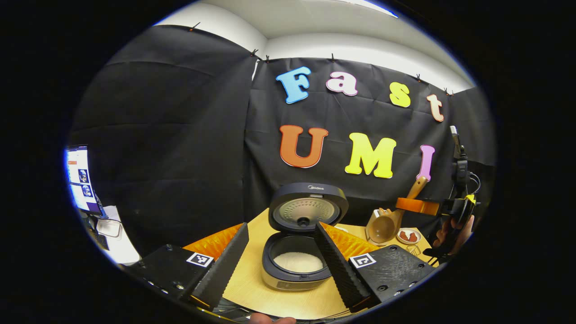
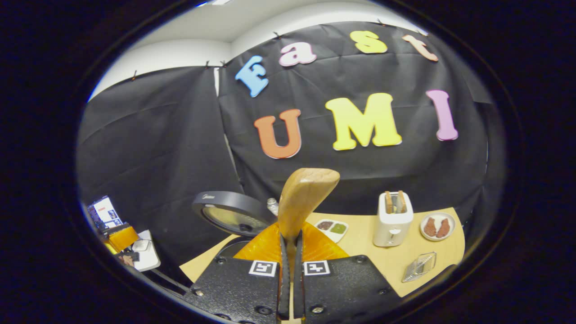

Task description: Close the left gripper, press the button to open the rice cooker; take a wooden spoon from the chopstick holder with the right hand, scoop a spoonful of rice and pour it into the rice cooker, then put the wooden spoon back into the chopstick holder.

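The right gripper [image 2: 290, 270] is clamped on the handle of the wooden spoon [image 2: 302, 198], whose bowl hangs at the chopstick holder [image 1: 375, 225]; the left gripper [image 1: 281, 252] stands open before the rice cooker [image 1: 297, 252], lid up. The spoon looks stiff and light, perhaps smooth, so a mid-handle hold suits it.
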Tool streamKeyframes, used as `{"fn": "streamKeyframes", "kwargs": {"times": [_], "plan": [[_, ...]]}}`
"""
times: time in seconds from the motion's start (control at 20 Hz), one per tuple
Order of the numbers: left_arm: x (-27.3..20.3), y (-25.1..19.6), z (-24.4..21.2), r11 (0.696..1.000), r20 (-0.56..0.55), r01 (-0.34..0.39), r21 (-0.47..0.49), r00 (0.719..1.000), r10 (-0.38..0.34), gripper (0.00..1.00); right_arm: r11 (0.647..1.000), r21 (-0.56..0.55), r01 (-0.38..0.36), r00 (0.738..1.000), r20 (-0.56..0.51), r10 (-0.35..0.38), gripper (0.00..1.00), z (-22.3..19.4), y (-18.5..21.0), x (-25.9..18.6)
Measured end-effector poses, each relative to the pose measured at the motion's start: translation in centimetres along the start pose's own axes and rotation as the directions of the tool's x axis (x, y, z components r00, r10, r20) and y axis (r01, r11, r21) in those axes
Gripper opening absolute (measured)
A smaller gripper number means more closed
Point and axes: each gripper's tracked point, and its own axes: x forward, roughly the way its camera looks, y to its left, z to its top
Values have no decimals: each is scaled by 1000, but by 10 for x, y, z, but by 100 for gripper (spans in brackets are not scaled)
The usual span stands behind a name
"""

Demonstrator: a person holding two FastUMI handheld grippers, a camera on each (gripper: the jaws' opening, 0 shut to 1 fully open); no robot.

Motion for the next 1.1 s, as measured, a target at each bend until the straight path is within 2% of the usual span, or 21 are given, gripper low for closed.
{"fn": "streamKeyframes", "kwargs": {"times": [0.2, 0.45, 0.55, 0.85, 1.1], "plan": [[18, -25, -1, 999, 9, 26, 28, 1000, -26, 95, 986, 50, 159, 987, 1, -159, 8, -2, -98, -28], [34, -54, -2, 998, -4, 53, 44, 999, -53, 95, 937, 93, 335, 942, -27, -334, 11, -26, -220, -40], [38, -65, -3, 997, -9, 56, 46, 998, -56, 95, 913, 96, 397, 918, -53, -393, 8, -41, -263, -38], [43, -77, -3, 997, -35, 49, 55, 998, -47, 95, 865, 121, 486, 872, -139, -470, 8, -102, -333, -16], [45, -78, -3, 998, -56, 30, 59, 998, -27, 95, 869, 131, 478, 872, -191, -451, 9, -142, -348, 5]]}}
